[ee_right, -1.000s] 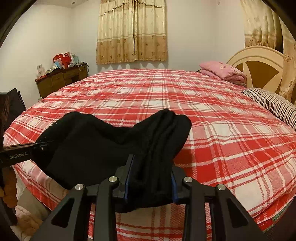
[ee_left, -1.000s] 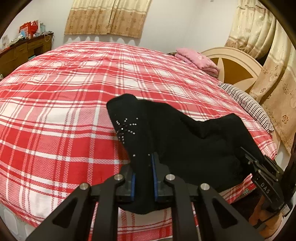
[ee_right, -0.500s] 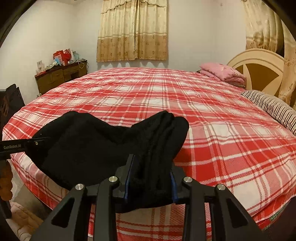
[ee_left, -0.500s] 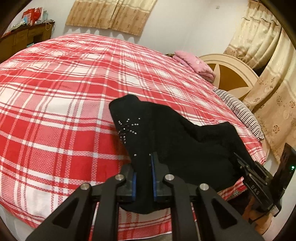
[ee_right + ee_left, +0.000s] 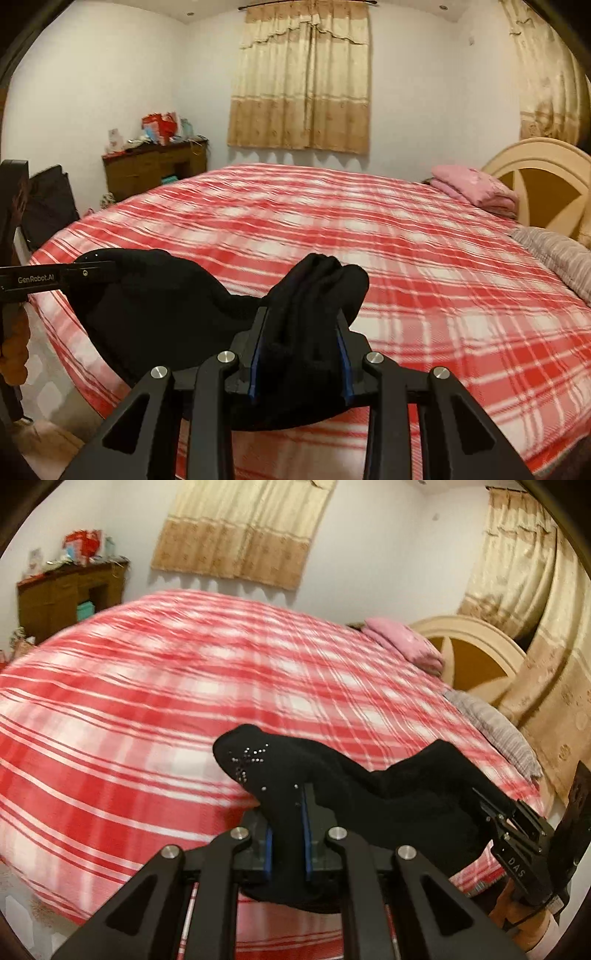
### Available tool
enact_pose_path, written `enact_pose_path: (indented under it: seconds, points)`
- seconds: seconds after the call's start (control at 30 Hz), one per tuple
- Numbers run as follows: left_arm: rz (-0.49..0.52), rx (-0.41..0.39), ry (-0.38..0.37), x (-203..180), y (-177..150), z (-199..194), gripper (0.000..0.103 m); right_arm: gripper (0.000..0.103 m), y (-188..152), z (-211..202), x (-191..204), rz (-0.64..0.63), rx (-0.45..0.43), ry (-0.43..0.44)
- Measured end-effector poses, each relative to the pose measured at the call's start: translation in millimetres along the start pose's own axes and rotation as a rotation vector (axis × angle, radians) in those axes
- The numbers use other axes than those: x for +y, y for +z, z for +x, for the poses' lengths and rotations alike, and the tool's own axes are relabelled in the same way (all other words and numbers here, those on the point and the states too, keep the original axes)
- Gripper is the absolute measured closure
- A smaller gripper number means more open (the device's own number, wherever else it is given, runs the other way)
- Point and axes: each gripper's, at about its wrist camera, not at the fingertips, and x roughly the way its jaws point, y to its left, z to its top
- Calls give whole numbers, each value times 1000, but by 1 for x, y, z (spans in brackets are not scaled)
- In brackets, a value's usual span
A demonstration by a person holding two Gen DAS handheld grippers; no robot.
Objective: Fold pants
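Note:
Black pants (image 5: 388, 805) with small shiny studs hang between my two grippers over the near edge of the red plaid bed (image 5: 147, 716). My left gripper (image 5: 286, 834) is shut on one bunched end of the pants. My right gripper (image 5: 301, 354) is shut on the other thick bunched end (image 5: 317, 295). The cloth sags between them (image 5: 155, 317). The right gripper shows at the right in the left wrist view (image 5: 517, 830), the left gripper at the left in the right wrist view (image 5: 55, 277).
The round bed has a cream headboard (image 5: 543, 177), a pink folded cloth (image 5: 472, 186) and a striped pillow (image 5: 557, 254) at the right. A wooden dresser (image 5: 155, 170) stands at the back left. Curtains (image 5: 299, 81) hang on the far wall.
Both grippers have risen and tilted up with the pants; more of the walls and curtains shows now. The background is motion-blurred. Both grips are unchanged.

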Motion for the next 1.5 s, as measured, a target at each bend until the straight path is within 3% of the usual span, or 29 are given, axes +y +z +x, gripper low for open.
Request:
enact_pose_path:
  seconds: [0.37, 0.6, 1.3, 1.33, 1.37, 1.4, 1.5]
  points:
    - [-65, -79, 191, 76, 13, -22, 91, 70, 36, 41, 76, -66, -22, 152]
    - [-61, -99, 281, 102, 27, -19, 91, 70, 56, 72, 101, -79, -23, 207]
    - [-76, -132, 379, 142, 59, -19, 91, 71, 87, 112, 130, -82, -44, 281]
    - [-74, -137, 382, 143, 61, -20, 91, 74, 89, 112, 131, -86, -48, 280]
    - [-76, -146, 384, 145, 65, -22, 91, 86, 92, 111, 131, -90, -59, 278]
    - [-76, -152, 384, 145, 66, -23, 91, 90, 95, 109, 130, -95, -73, 269]
    - [-94, -145, 357, 150, 66, -22, 91, 90, 101, 105, 131, -117, -95, 246]
